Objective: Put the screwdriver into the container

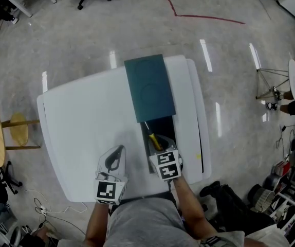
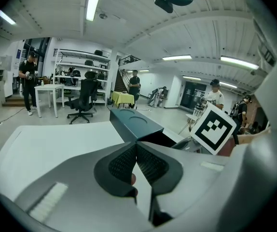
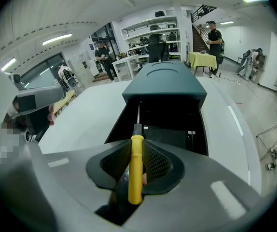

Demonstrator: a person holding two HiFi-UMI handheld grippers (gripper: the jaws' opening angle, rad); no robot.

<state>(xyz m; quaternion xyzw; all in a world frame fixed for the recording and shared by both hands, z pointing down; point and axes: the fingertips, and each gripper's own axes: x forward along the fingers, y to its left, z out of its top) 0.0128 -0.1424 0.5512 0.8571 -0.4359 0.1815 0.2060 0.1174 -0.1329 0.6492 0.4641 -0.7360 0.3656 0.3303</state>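
We had the right hand-held gripper (image 3: 137, 148) closed on the yellow handle of the screwdriver (image 3: 135, 178). The pads pressed it from both sides, and the metal shaft reached forward and down into the open near end of the container (image 1: 167, 126). The container lay along the right side of the table (image 1: 80, 122). Its teal lid (image 1: 150, 89) was slid towards the table's far edge, so only the part nearer the near edge was uncovered. The left hand-held gripper (image 1: 115, 156) hung over bare table just left of the container, close to the near edge, its jaws together with nothing between them.

The step in hand, as we judged it, was the lowering and release. To do it well, we thought the tool should go down nearly level rather than tip first, since the shaft pointed towards the lid's edge and could catch there. We wanted the handle brought low, close to the container's floor, before the jaws parted, so the screwdriver would not drop, bounce or roll against a side. The opening looked only a little wider than the gripper's front, so we meant to keep to its middle, clear of both side walls. The left one had no part in this and was best kept off the lid
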